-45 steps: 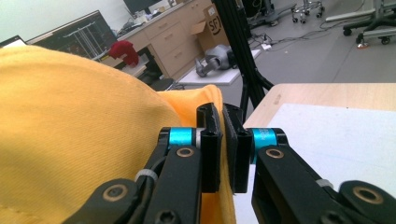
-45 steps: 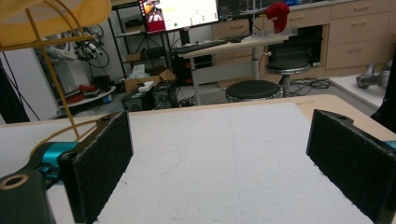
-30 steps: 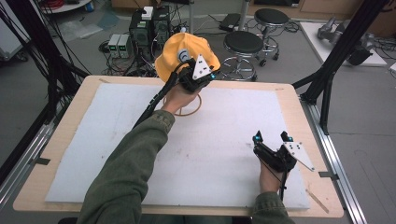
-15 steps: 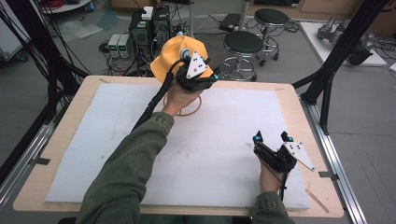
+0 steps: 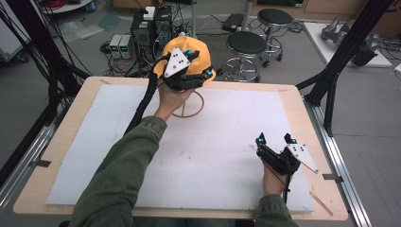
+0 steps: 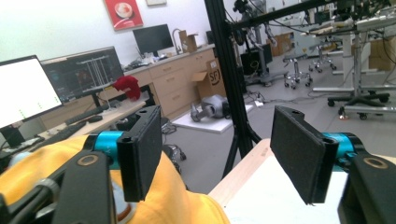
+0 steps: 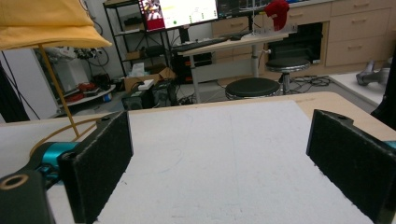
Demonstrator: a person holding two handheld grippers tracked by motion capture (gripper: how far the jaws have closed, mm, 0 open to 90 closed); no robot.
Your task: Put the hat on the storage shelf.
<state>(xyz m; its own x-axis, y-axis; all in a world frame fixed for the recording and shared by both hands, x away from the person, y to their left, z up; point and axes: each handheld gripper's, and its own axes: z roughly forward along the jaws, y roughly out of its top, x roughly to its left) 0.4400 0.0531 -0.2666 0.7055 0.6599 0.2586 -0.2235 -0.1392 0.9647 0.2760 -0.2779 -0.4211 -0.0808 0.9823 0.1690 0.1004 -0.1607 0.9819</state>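
High view: fixed above the near edge of the table (image 5: 302,106), looking forward and down; whole tabletop and floor beyond visible. Left gripper view: raised at the far edge, close against the yellow cap (image 6: 177,200), facing across a table corner toward the desks and monitors. Right gripper view: low, near the white mat (image 7: 233,154), facing level toward the far edge. Shared: the cap on its wire stand (image 7: 56,88) appears in the high and right gripper views; the black stool (image 5: 247,43) in both as well.
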